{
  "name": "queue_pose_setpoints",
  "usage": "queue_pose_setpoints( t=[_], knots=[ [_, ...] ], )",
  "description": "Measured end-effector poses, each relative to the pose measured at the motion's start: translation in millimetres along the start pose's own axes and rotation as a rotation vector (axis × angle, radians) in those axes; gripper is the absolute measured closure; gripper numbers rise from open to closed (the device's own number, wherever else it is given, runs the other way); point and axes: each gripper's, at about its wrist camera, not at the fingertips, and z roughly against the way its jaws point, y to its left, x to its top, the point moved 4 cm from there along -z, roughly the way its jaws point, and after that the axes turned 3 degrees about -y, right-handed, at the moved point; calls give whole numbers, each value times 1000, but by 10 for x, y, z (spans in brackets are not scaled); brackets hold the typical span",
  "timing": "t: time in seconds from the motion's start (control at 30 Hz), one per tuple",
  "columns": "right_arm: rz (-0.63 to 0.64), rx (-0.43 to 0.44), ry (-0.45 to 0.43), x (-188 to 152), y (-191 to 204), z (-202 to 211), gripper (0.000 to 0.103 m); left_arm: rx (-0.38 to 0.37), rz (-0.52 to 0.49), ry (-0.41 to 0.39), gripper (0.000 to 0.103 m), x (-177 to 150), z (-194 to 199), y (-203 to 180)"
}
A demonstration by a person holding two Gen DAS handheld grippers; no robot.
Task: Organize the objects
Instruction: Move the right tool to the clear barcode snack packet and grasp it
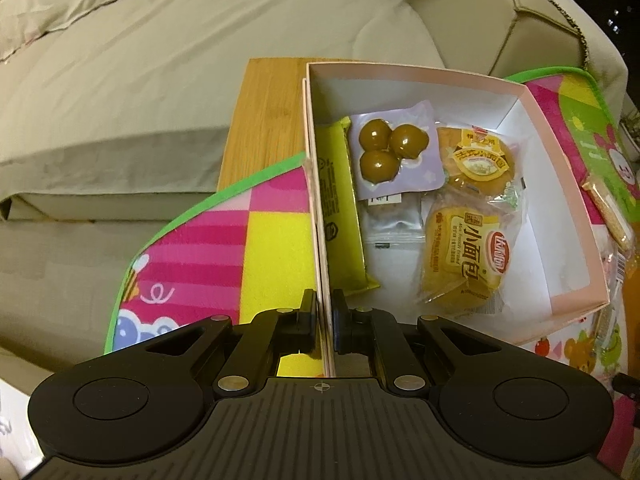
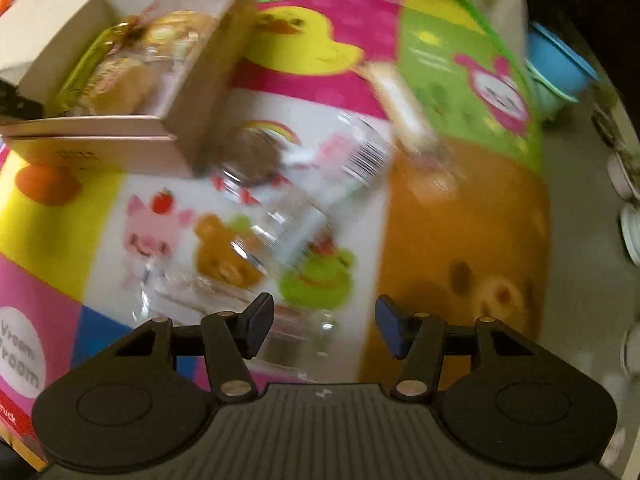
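Note:
A pink cardboard box (image 1: 560,184) stands on a colourful play mat (image 1: 276,240). My left gripper (image 1: 324,308) is shut on the box's left wall. Inside lie two small bread packets (image 1: 464,256), a purple pack of three brown balls (image 1: 394,148), a yellow packet (image 1: 340,200) and a silver sachet (image 1: 394,220). In the blurred right wrist view the box (image 2: 200,92) is at upper left. My right gripper (image 2: 324,324) stands open over the mat, above a clear plastic wrapper (image 2: 288,208) whose edge reaches between the jaws. A long biscuit stick pack (image 2: 400,96) lies beyond.
A beige sofa (image 1: 200,60) and a wooden board (image 1: 268,112) lie behind the box. Right of the mat (image 2: 460,232), on the floor, stand a blue bowl (image 2: 560,60) and several white round lids (image 2: 630,232). The stick pack (image 1: 608,210) lies right of the box.

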Motion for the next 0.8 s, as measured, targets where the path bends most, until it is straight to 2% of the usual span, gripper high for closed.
queue_pose_setpoints(
  t=[0.03,0.13,0.2,0.27,0.33,0.4,0.43,0.53,0.63,0.7,0.8],
  knots=[
    [-59,16,8,-26,-57,52,46,-3,0,-1,94,-8,13,6],
    [-221,103,3,-51,-120,205,33,-14,-3,0,93,-16,22,16],
    [-153,117,-38,-16,17,285,25,-24,-15,8,93,-30,28,19],
    [3,125,-70,40,210,266,24,-27,-33,13,93,-28,13,4],
    [157,181,-62,71,393,143,22,-26,-50,16,93,-34,34,-8],
    [222,180,-29,39,455,15,19,-24,-71,17,93,-35,33,-20],
    [216,170,-15,16,457,-35,17,-22,-78,18,93,-40,34,-25],
    [56,194,34,-91,457,-15,18,-25,-96,16,92,-52,35,-34],
    [-78,313,83,-271,601,106,18,-37,-105,17,92,-53,35,-28],
    [-49,309,57,-328,741,213,18,-47,-113,17,92,-53,33,-22],
    [30,211,-20,-285,856,266,19,-56,-132,14,91,-56,38,-22]
  ],
)
